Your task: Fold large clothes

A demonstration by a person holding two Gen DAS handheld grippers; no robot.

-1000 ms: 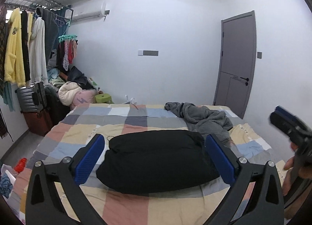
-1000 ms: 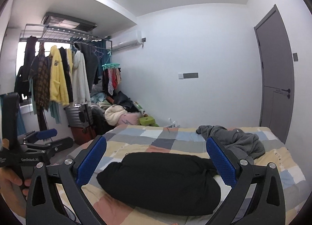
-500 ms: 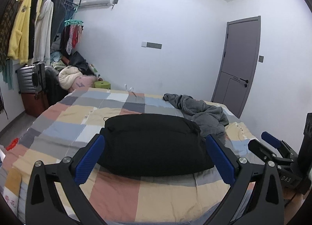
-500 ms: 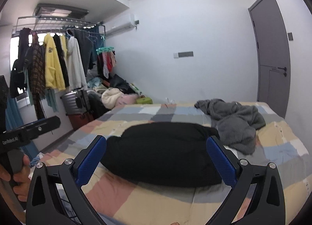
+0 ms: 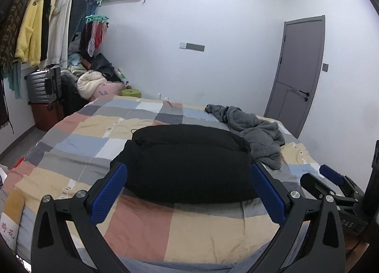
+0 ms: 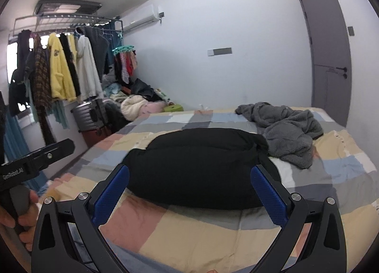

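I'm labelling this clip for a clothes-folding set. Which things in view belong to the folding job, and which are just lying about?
Part of the job:
black garment, bundled on the bed
grey fleece garment, crumpled behind it
patchwork bedspread, the work surface
left gripper and right gripper, both open, holding nothing

Just lying about:
hanging clothes
suitcases
clothes heap in the corner

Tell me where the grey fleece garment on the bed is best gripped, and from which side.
Probably by the raised ridge of loose folds along the top of the grey fleece garment, coming down from above. It lies crumpled in a heap on the patchwork bedspread, with no flat hem or collar clearly showing. The right tool, open, looks better placed; the black folded bundle lies between the garment and the left tool.
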